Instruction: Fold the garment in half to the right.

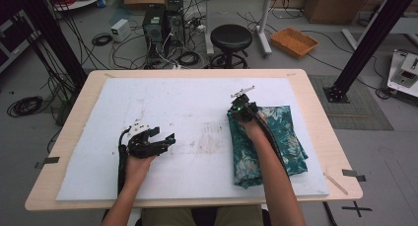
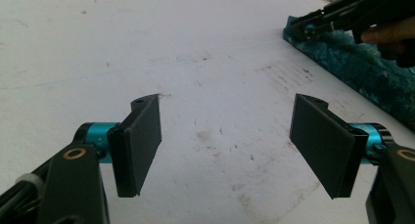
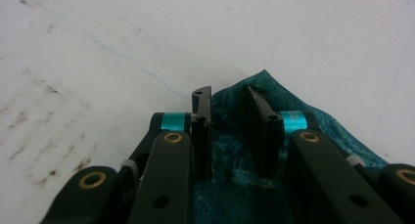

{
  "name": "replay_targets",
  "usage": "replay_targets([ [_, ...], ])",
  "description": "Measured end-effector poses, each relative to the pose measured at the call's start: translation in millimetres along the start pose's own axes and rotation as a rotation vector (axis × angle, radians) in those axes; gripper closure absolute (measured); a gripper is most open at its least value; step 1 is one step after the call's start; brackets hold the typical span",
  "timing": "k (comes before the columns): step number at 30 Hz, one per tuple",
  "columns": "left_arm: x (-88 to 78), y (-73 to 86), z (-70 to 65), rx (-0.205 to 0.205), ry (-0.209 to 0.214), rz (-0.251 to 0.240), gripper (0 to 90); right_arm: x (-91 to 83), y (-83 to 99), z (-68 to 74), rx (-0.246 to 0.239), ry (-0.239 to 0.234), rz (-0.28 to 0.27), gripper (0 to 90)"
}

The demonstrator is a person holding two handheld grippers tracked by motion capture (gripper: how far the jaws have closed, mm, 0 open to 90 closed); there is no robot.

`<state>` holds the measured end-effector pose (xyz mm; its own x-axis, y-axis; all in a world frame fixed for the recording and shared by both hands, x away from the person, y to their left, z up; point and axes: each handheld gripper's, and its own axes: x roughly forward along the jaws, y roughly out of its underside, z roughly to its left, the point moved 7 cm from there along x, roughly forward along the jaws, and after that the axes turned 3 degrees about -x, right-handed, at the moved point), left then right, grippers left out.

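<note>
One bench [image 1: 315, 95], and one white mat [image 1: 172, 107] covers it. One folded teal floral cloth [image 1: 291, 137] lies on the mat. Two grippers are in play, left gripper [image 1: 165, 137] and right gripper [image 1: 239, 105], two black jaws apiece, four in all. Behind the bench: one black stool [image 1: 230, 37], one orange basket [image 1: 294, 41].

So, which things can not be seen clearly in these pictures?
- High view: the right gripper covers the far corner of the folded teal floral cloth; its jaws are too small to judge.
- Right gripper view: whether the pads pinch fabric is unclear.
- Left gripper view: the cloth is cut by the right edge.
</note>
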<state>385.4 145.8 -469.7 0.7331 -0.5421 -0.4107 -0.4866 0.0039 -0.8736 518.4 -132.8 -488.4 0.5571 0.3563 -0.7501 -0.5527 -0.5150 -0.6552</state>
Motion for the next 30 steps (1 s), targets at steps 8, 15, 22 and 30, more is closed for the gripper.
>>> replay_targets([
  [8,0.1,0.6,0.5,0.002,0.000,0.003,27.7,-24.6,-10.4,9.1,0.001,-0.068,-0.106,57.0],
  [15,-0.7,-0.7,-0.4,-0.002,-0.001,-0.004,27.7,-95.7,21.7,45.4,-0.061,-0.161,-0.217,56.4],
  [22,-1.1,-0.9,-3.9,0.008,0.004,-0.002,27.7,-149.6,79.6,84.0,-0.114,-0.258,-0.255,67.5],
  [30,1.0,-0.7,-6.8,0.008,0.010,-0.001,27.7,-144.1,137.1,99.7,-0.152,-0.255,-0.131,71.2],
])
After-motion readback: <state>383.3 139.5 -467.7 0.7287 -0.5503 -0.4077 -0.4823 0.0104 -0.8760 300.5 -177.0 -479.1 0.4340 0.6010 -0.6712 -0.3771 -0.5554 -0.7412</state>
